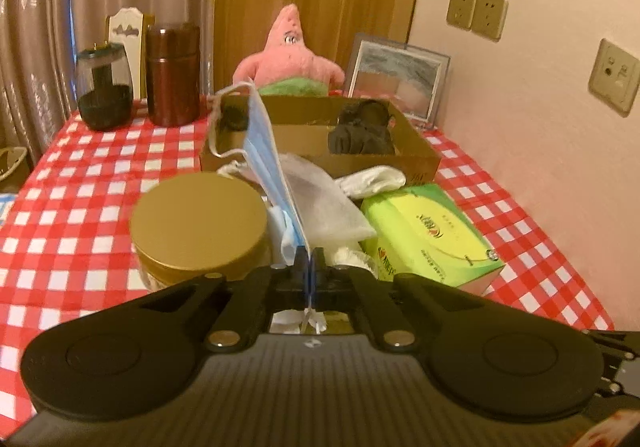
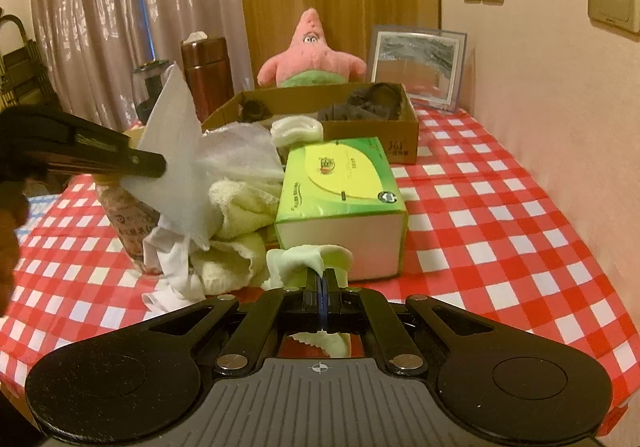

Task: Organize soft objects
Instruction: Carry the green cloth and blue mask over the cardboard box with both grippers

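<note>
Dangling pleated blue face mask (image 1: 266, 151), white ear loop (image 1: 224, 119)

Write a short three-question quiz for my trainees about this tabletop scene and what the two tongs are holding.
1. True or false: the left tongs are shut on a blue face mask.
2. What do the right tongs grip? A) the pink plush B) a pale cloth C) the tissue box
3. Fill in: the dark soft items already lie inside the cardboard ____.

Key
1. True; the face mask stands up from the closed jaws.
2. B; the pale cloth is pinched in front of the green tissue box, while the pink plush sits behind the cardboard box.
3. box
</note>
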`<state>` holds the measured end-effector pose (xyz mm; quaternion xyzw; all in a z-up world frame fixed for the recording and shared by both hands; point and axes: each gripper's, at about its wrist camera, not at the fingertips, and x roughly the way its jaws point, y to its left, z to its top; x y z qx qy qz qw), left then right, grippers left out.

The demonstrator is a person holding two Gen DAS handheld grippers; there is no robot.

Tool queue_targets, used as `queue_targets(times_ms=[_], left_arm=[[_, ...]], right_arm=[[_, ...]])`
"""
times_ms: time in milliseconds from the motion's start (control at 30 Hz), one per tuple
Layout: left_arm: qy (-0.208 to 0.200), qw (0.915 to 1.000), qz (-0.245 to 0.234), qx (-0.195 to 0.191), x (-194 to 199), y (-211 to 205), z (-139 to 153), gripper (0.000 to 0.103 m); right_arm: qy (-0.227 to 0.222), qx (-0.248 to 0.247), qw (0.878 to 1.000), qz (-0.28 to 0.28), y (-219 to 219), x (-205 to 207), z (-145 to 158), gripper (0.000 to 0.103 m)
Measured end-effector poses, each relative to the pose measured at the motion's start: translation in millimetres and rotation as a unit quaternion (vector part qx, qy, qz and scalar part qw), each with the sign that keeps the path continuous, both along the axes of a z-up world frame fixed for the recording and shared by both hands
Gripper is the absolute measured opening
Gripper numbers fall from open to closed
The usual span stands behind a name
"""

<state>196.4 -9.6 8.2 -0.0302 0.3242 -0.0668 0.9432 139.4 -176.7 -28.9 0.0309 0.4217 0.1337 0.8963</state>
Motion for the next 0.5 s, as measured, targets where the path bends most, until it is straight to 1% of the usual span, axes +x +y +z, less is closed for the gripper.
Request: queue_targets(times_ms=[233, 400, 500], left_arm=[[-0.018, 0.9998, -0.006, -0.004, -14.1, 16.6, 32.9, 0.000], [-0.022, 0.9993, -0.010, -0.028, -17.0, 28.3, 56.6, 0.000], [-0.025, 0.9990, -0.012, -0.035, -16.7, 30.8, 71.2, 0.000]], right_arm=[[-0.019, 0.004, 1.000, 0.002, 1.4, -3.2, 11.4, 0.000], [-0.038, 0.013, 0.999, 0.007, 4.6, -4.6, 29.0, 0.000], [-0.046, 0.017, 0.999, 0.011, 4.9, -3.4, 41.6, 0.000]])
